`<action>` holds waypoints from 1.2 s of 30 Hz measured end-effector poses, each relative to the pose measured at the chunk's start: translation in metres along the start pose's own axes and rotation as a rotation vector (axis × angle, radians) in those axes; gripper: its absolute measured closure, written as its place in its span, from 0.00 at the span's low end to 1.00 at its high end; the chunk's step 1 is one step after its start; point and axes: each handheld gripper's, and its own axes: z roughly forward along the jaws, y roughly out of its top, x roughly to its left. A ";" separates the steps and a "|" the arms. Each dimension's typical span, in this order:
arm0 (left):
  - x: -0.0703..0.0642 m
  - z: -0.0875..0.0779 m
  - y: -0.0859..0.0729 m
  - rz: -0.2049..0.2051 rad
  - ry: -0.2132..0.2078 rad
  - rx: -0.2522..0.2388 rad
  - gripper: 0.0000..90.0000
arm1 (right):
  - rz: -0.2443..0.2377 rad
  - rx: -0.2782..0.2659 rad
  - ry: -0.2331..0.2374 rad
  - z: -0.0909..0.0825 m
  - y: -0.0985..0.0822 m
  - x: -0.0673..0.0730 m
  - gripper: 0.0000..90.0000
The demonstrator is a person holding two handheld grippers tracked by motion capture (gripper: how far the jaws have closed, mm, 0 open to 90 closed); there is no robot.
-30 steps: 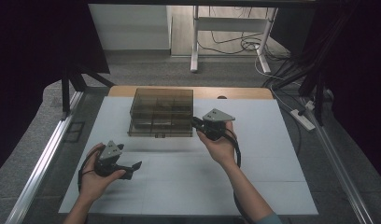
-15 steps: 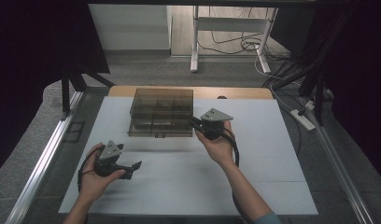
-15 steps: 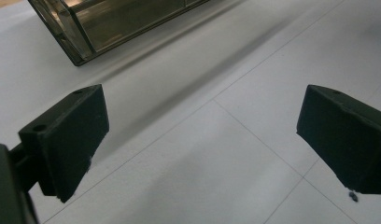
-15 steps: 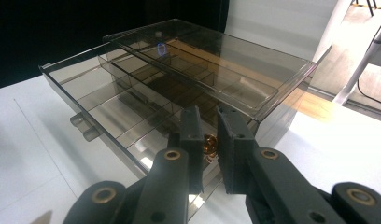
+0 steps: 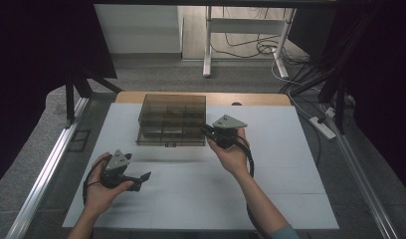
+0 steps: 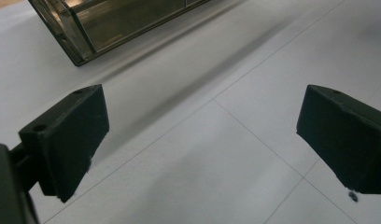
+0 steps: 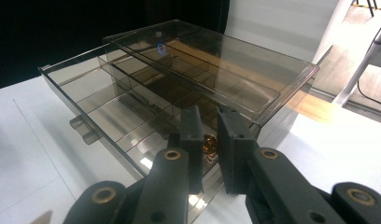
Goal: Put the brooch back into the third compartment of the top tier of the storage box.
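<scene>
A: 2 grippers are over the white table [image 5: 290, 164], but the right gripper [image 5: 207, 131] is the one doing the work. Its jaws are drawn in narrow around a small amber, rounded piece [image 7: 208, 143]; the gripper's own view shows it sitting between the pads. Whether the pads actually press on it I cannot tell for certain, though I judge it held.

B: And where is that relative to the box?

A: Right at the near right corner of the smoky clear drawer organizer [image 5: 172, 119]. Its lower drawer [image 7: 109, 112] is pulled out toward the person, with the divided compartments running across it, their long axis left to right in the high view. The amber piece hangs just over the nearest right-hand compartment.

B: So the coming move?

A: Probably a short drop or a short lift. The compartment lies directly below and slightly ahead of the jaws, so almost no sideways travel is needed.

B: The other hand?

A: The left gripper [image 5: 141, 177] rests low near the table's front left, well apart from the organizer, jaws spread wide with nothing between them. The right is far nearer.
</scene>
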 end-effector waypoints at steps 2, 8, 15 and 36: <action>0.000 0.000 0.000 0.000 0.000 0.001 0.03 | 0.000 0.000 0.000 0.001 0.000 0.000 0.90; -0.001 0.000 0.000 0.005 0.005 0.004 0.03 | 0.000 0.002 0.000 0.003 -0.001 0.001 0.90; 0.000 0.001 0.000 0.003 0.004 0.005 0.03 | -0.001 0.008 0.005 0.005 -0.001 0.002 0.90; 0.000 0.000 0.000 0.002 0.006 0.006 0.04 | -0.007 0.013 0.016 0.012 0.001 0.007 0.90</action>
